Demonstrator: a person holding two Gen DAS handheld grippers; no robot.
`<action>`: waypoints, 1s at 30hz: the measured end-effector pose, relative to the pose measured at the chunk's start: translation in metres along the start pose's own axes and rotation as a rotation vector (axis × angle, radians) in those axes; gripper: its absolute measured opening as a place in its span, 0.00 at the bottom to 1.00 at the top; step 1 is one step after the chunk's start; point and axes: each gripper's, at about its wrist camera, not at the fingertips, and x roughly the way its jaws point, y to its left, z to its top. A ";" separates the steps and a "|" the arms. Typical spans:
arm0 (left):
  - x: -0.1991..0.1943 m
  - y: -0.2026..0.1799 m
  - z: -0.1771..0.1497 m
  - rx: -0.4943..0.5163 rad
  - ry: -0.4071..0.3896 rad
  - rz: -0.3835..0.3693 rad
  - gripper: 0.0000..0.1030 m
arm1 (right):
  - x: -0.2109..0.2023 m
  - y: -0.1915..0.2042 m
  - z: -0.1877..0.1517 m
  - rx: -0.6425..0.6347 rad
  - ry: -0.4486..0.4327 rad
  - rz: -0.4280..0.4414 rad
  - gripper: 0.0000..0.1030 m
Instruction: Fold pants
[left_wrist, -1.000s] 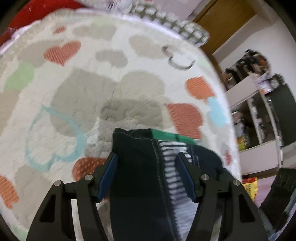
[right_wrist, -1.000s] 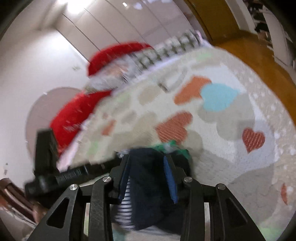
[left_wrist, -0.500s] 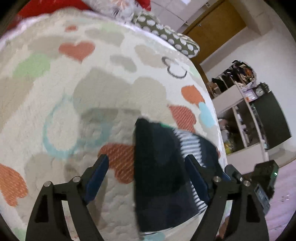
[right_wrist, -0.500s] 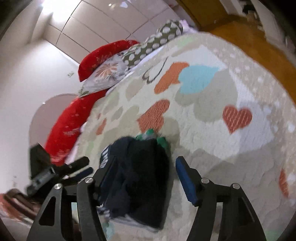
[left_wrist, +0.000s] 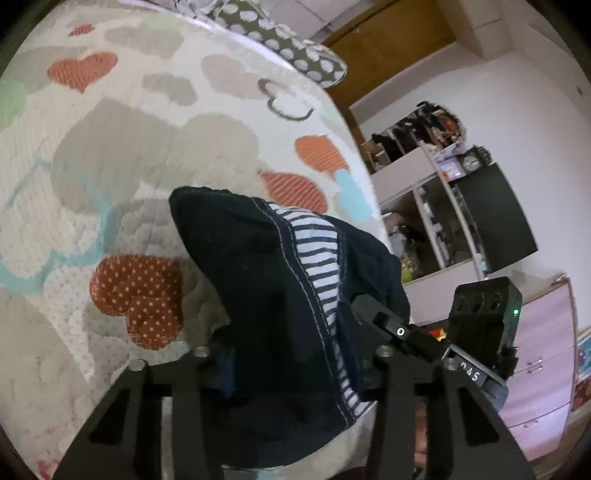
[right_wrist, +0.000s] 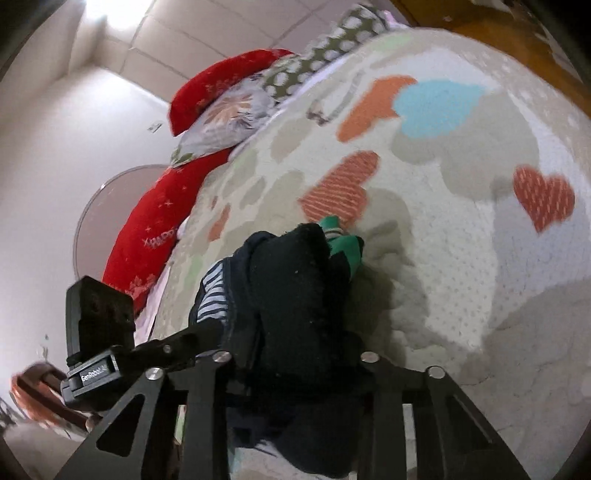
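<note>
Dark navy pants (left_wrist: 240, 258) with a blue-and-white striped lining (left_wrist: 317, 251) lie bunched on the heart-patterned quilt (left_wrist: 110, 147). My left gripper (left_wrist: 295, 369) has its jaws closing, and the navy cloth fills the gap between them and hides the pads. In the right wrist view the same pants (right_wrist: 295, 288) rise in a dark heap with a green part (right_wrist: 343, 247) at the far end. My right gripper (right_wrist: 295, 365) is also closing, its jaws pressed into that heap. The two grippers sit side by side on the near end of the pants.
Spotted and floral pillows (left_wrist: 288, 44) and a red cushion (right_wrist: 155, 229) lie at the head of the bed. The bed's edge drops off toward a white shelf unit (left_wrist: 443, 221) and a wooden door (left_wrist: 388, 48). Quilt stretches beyond the pants.
Half a second ago both grippers stood wide open around the pants lying on the quilt. Both have since closed in on the cloth, which now bunches up between the fingers.
</note>
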 end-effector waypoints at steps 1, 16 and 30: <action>-0.006 -0.001 0.004 -0.004 -0.014 -0.009 0.42 | -0.003 0.003 0.002 -0.009 -0.004 0.005 0.31; 0.012 0.054 0.093 0.013 -0.077 0.407 0.57 | 0.097 0.033 0.079 -0.108 -0.011 -0.218 0.53; -0.026 0.019 0.033 0.047 -0.189 0.381 0.64 | 0.039 0.056 0.075 -0.104 -0.098 -0.022 0.60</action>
